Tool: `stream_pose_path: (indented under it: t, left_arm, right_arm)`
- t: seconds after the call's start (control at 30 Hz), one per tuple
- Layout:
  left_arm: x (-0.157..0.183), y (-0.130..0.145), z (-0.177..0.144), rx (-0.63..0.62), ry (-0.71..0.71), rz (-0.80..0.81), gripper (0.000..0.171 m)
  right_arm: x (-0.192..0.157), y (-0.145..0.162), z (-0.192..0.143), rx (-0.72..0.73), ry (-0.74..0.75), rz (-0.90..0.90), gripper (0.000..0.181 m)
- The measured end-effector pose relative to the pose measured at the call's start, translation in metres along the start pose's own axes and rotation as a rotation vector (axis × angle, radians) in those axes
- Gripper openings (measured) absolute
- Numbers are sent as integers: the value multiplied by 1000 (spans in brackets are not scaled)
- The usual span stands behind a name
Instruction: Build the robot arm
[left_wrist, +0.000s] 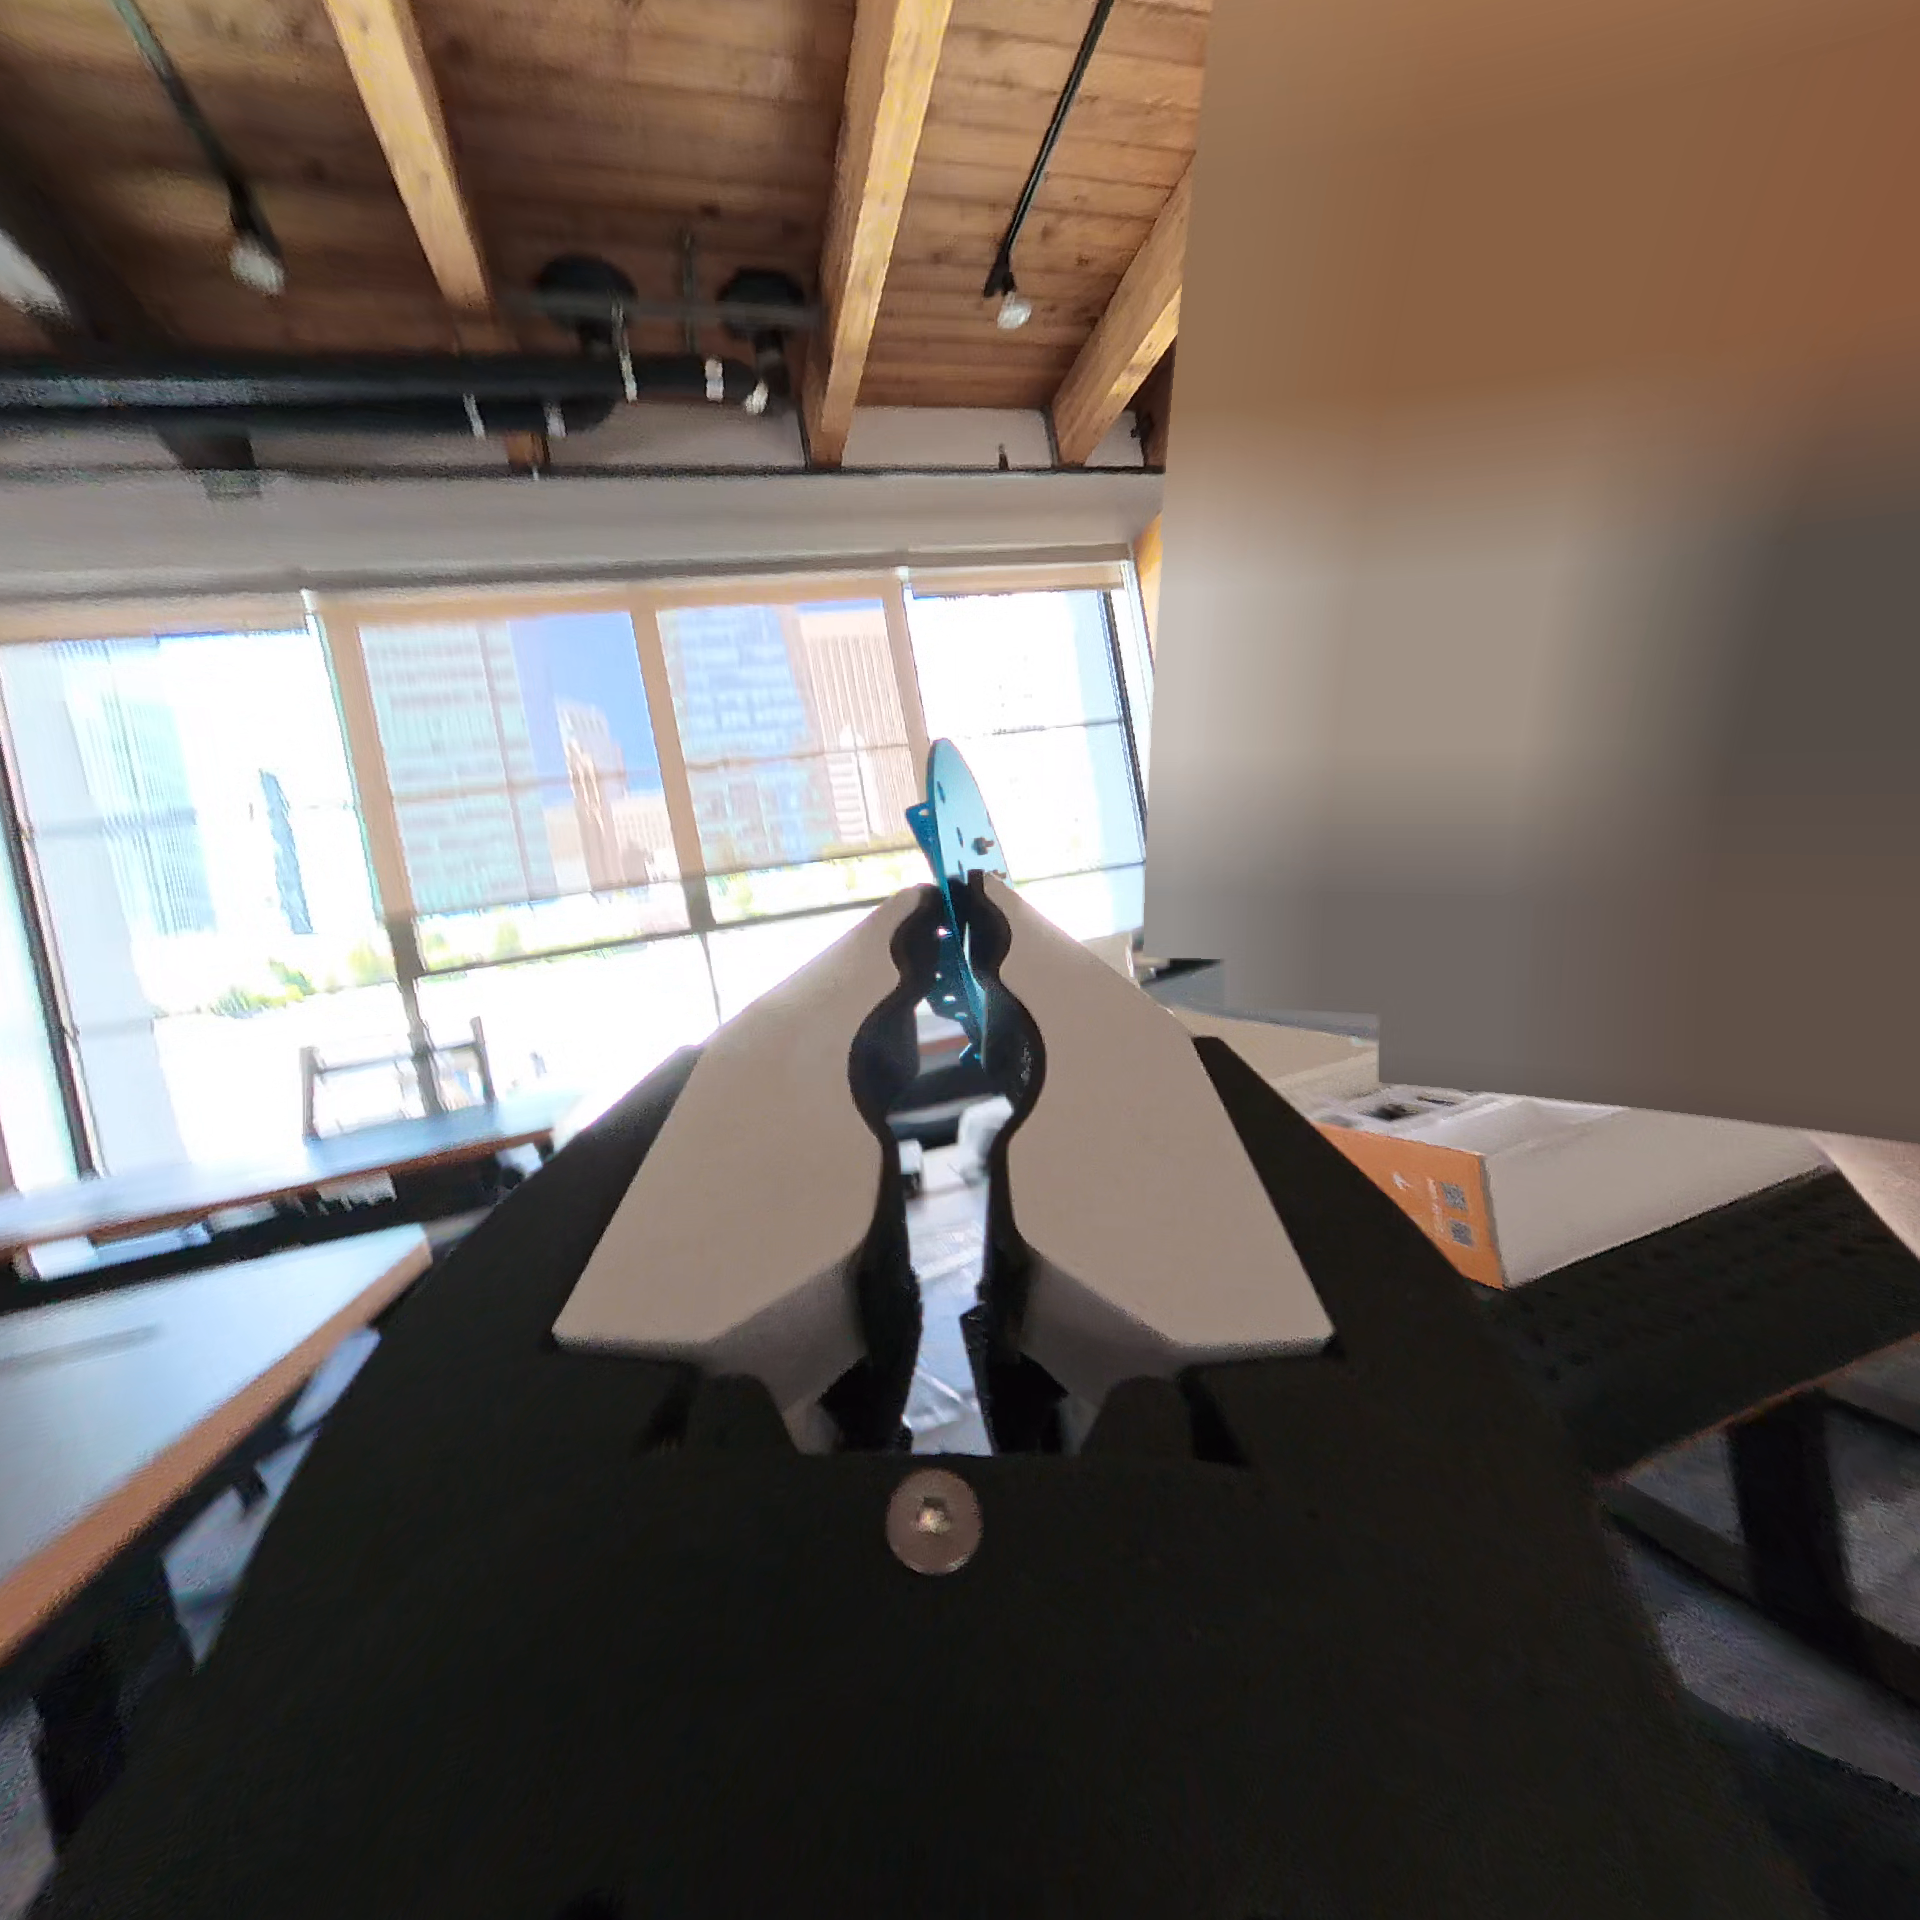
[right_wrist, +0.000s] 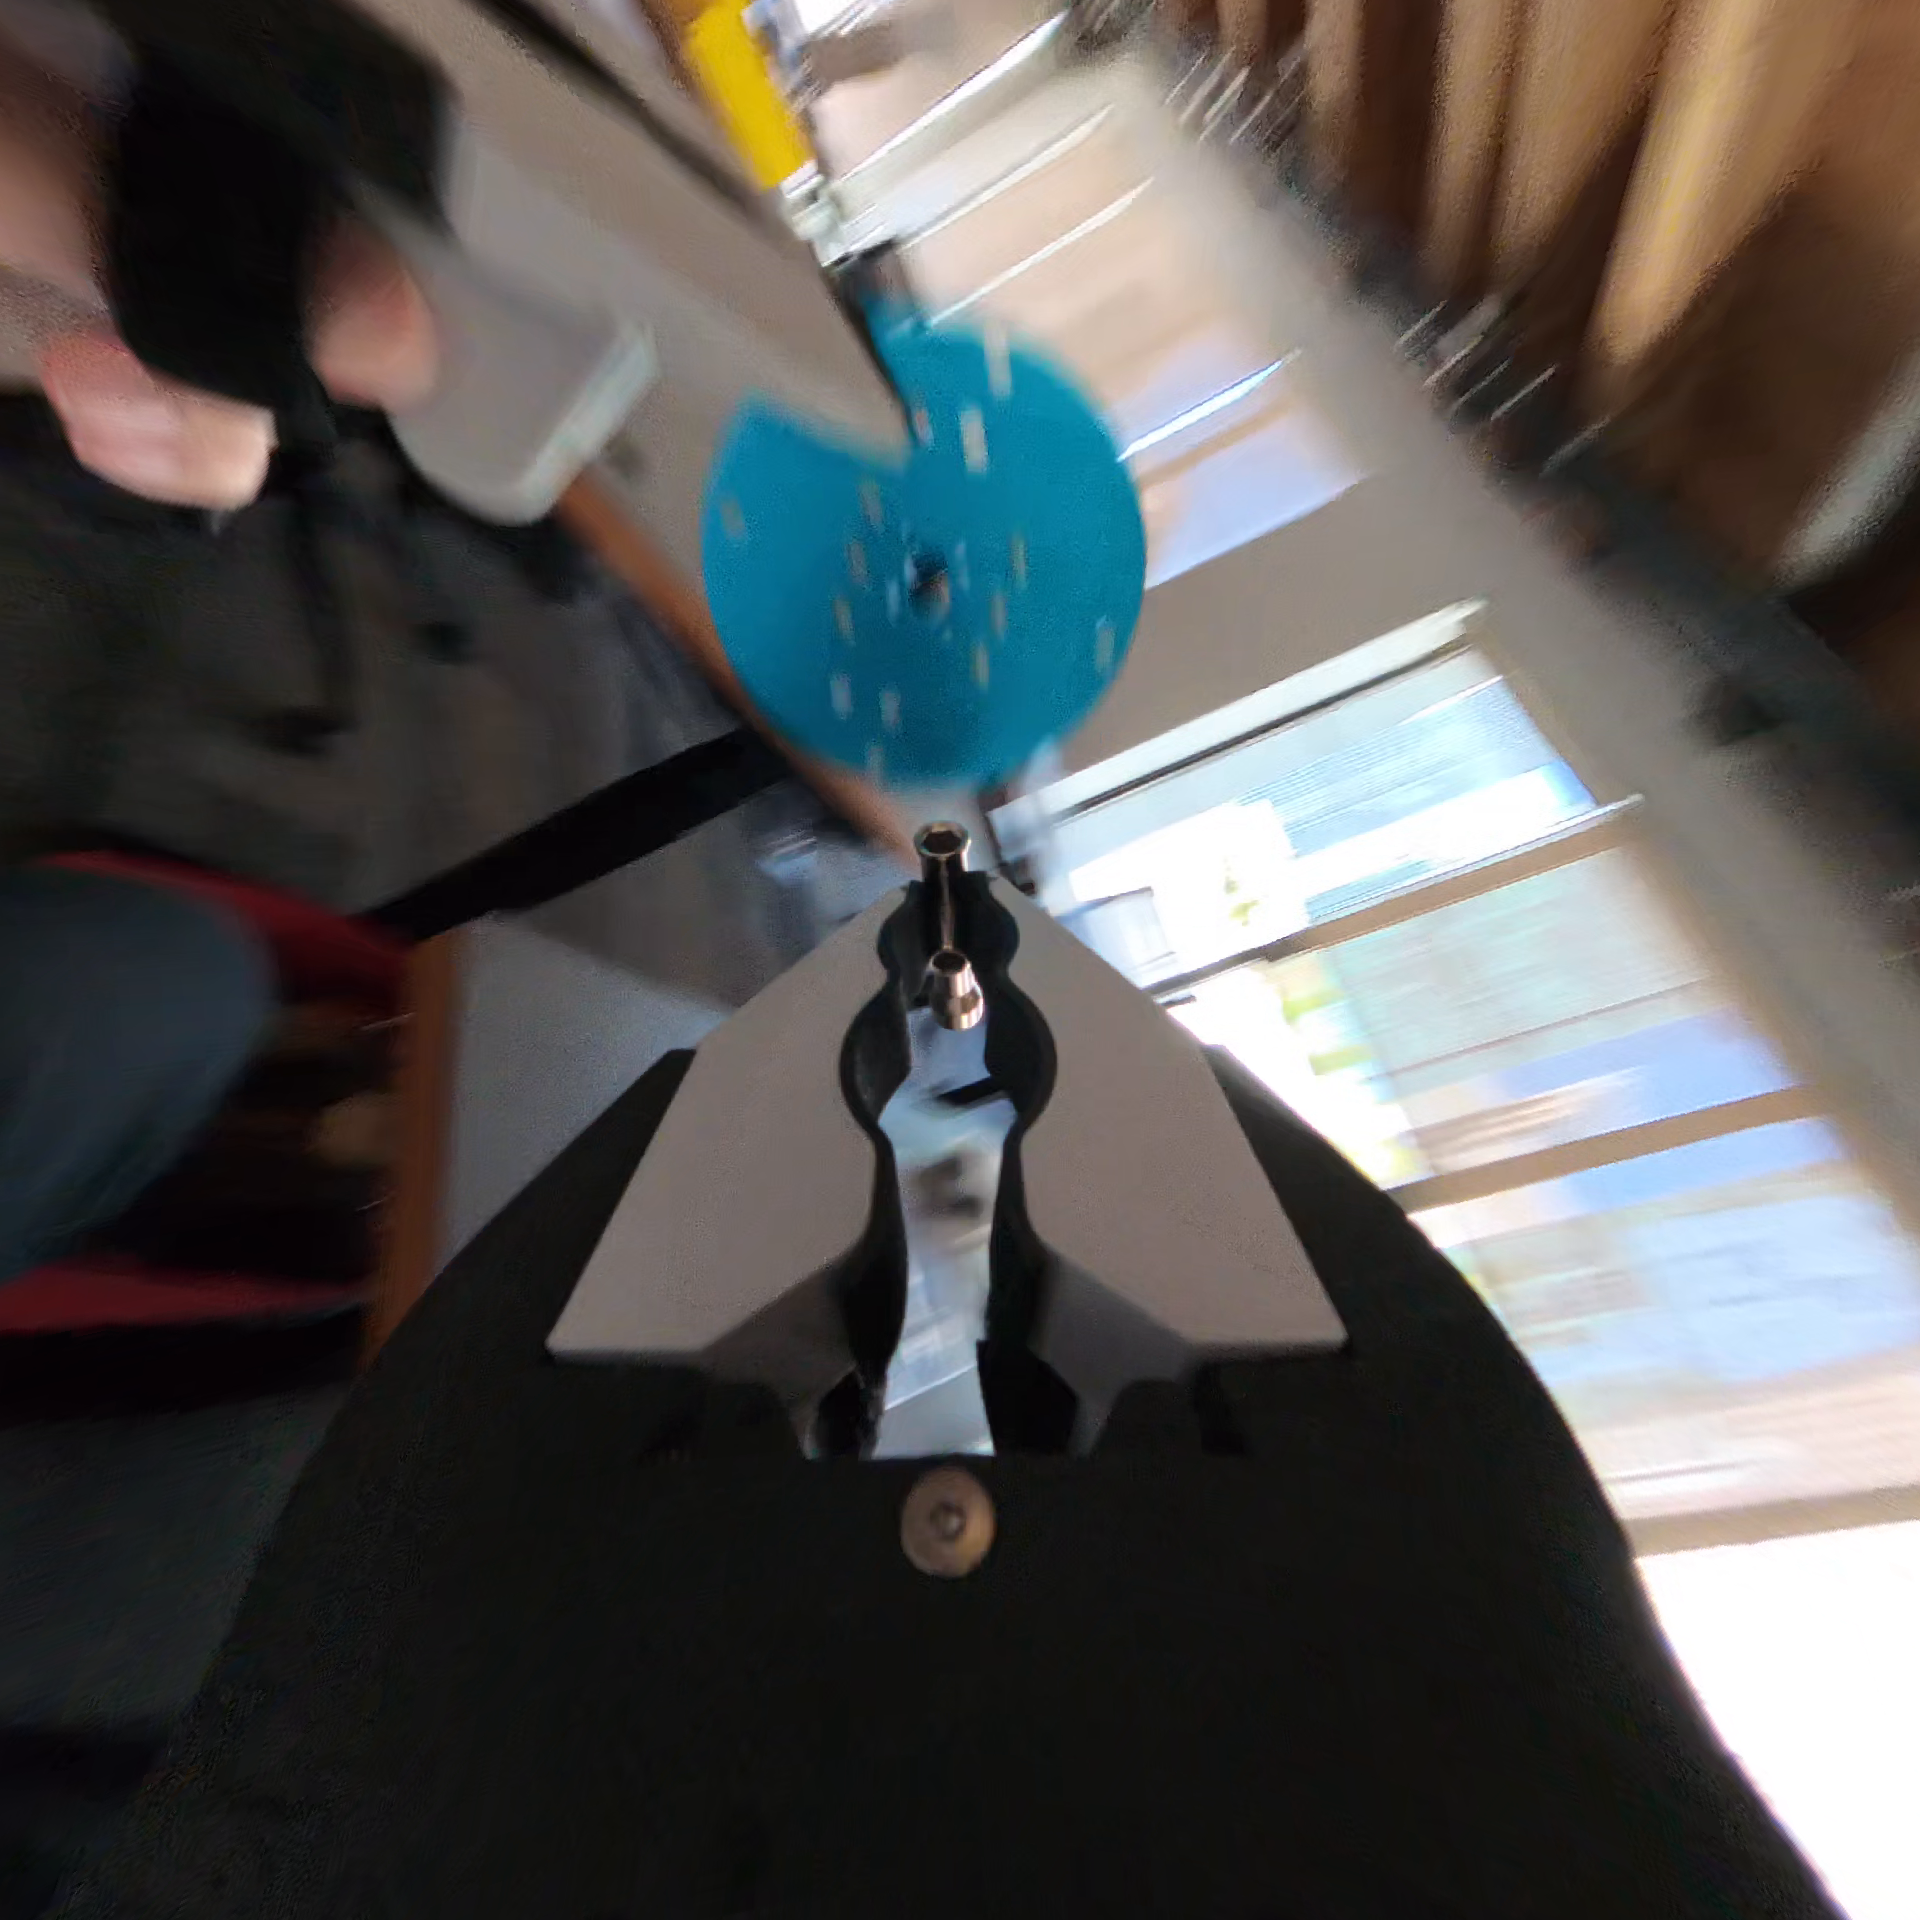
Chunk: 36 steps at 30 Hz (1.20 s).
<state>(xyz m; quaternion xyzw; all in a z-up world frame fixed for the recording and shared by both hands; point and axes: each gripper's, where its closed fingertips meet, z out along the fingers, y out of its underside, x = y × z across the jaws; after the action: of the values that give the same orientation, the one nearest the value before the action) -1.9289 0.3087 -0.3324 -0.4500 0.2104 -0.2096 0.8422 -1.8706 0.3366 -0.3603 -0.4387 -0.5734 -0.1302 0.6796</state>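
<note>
Two tools are up in the air, well above the tabletop (left_wrist: 156, 1382), each pinching something small.

The left tool (left_wrist: 961, 899) has its grey fingers (left_wrist: 790, 1122) pressed nearly together on a thin blue plate (left_wrist: 951, 800). From its own camera the plate shows edge-on, standing up past the fingertips against the bright windows (left_wrist: 520, 779), with wooden ceiling beams (left_wrist: 883, 208) overhead. From the right wrist view the same blue plate (right_wrist: 925, 582) shows its face: a round disc dotted with small slots and holes, one hole at the centre and a notch cut from its upper left edge. A person's hand (right_wrist: 135, 416) shows, blurred, at the upper left of that view.

The right tool (right_wrist: 945, 888) is closed on a slim silver fastener (right_wrist: 940, 857), whose socket end pokes out beyond the tips and points at the lower rim of the disc, near it but apart. A second short silver cylinder (right_wrist: 954, 1003) sits further back between the fingers; whether it is part of the same piece I cannot tell.

An orange and white box (left_wrist: 1455, 1195) lies on the tabletop, right of the left tool.
</note>
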Motion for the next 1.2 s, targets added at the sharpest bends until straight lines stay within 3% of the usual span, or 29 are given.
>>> stream_pose_path:
  t: [0.1,0.17,0.33,0.47,0.63,0.8,0.87,0.97,1.1,1.17,1.2]
  left_arm:
    - [-20,34,-2,-123,23,-216,2]
    - [-27,57,-5,-182,50,-383,2]
    - [-51,108,-13,-276,30,-659,2]
    - [-59,131,-16,-305,49,-869,2]
    - [-63,144,-21,-331,47,-917,3]
    - [-63,146,-22,-363,46,-854,3]
    - [-63,146,-22,-367,53,-857,3]
    - [-63,146,-23,-355,62,-909,3]
    - [-60,154,-23,-363,61,-966,3]
    - [-56,155,-21,-363,68,-996,3]
    - [-51,155,-20,-364,82,-1009,3]
  right_arm:
    - [-45,101,21,-345,-551,400,6]
    - [-72,138,33,-503,-795,583,7]
    - [-121,157,76,-604,-1003,670,8]
    - [-157,195,97,-777,-1080,604,7]
    - [-181,218,104,-855,-1136,546,7]
    - [-183,221,113,-791,-1103,622,8]
    - [-180,222,114,-750,-1086,658,20]
    - [-154,220,118,-660,-910,720,39]
    - [-94,158,108,-235,-604,976,53]
    - [-78,103,90,102,-629,1234,36]
    - [-82,84,81,189,-721,1362,33]
